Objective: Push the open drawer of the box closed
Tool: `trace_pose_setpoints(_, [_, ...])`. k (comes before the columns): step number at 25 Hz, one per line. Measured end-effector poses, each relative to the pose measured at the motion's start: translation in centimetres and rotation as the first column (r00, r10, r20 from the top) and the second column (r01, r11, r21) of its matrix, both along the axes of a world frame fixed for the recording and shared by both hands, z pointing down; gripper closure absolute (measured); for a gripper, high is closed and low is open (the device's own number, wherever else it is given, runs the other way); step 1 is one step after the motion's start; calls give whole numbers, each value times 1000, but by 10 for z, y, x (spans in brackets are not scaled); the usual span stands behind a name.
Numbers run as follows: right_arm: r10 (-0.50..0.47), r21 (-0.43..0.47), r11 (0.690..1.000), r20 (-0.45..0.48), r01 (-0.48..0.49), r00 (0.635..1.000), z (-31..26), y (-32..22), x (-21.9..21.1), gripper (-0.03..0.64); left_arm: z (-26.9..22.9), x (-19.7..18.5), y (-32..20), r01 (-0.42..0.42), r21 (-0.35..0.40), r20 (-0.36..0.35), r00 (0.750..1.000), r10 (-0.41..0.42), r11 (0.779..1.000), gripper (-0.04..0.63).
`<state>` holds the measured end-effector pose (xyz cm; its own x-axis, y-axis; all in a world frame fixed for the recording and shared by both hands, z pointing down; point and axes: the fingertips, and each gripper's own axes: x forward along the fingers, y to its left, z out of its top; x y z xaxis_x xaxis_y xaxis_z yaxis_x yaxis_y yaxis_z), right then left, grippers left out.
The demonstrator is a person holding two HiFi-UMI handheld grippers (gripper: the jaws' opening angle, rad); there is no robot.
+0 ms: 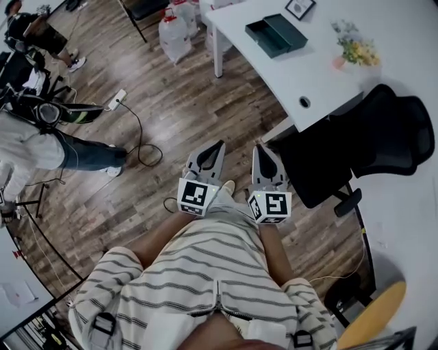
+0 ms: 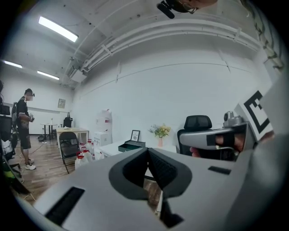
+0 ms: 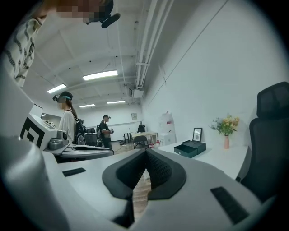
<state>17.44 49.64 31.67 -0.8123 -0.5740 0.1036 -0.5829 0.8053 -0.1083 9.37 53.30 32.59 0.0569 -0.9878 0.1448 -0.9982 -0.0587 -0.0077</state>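
The box (image 1: 286, 29) sits on the white bench (image 1: 321, 78), toward its far end in the head view. Its drawer (image 1: 262, 35) is pulled out to one side, its dark inside showing. A picture frame (image 1: 300, 7) stands just behind the box, and a vase of flowers (image 1: 356, 49) is further along the same surface. Between the person and that spot, a black office chair (image 1: 356, 147) is tucked against the bench edge. Both tools are held low in front of the person's body, over the wooden floor (image 1: 171, 109) and well apart from the box. The left claw (image 1: 219, 145) has its jaws together with nothing between them. So does the right claw (image 1: 261, 147), whose own view has the box off to the right of its tips. The step in hand looks like the approach, with nothing touched yet. To do it well, walk round the chair, bring one closed claw level with the drawer's front face, and press squarely along the line the drawer slides on. A push off-centre or at an angle could skid the light box across the bench instead of seating the drawer, so the other claw may need to brace the box from behind.
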Motion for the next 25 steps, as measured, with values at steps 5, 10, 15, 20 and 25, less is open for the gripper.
trace_pose_setpoints(5, [-25,38,999,15,25,1000,-1,-26,-4,612,4,-6,-23,32,10,27,999,-32,999,597])
trace_pose_setpoints(10, [-10,-15,1000,10,11,1000,5,-50,-10,607,3,-20,-38,56,-18,25,998,-55,998,597])
trace_pose_setpoints(15, [-12,-32,999,6,12,1000,14,-68,-19,607,9,-26,-56,44,-23,24,999,-43,999,597])
trace_pose_setpoints(20, [5,-38,999,-3,-5,1000,20,-99,-30,607,17,-39,-87,30,-26,10,1000,-30,999,597])
trace_pose_setpoints(25, [9,-41,999,-7,-9,1000,24,-142,-54,607,20,-64,-131,29,-16,-16,999,-29,999,597])
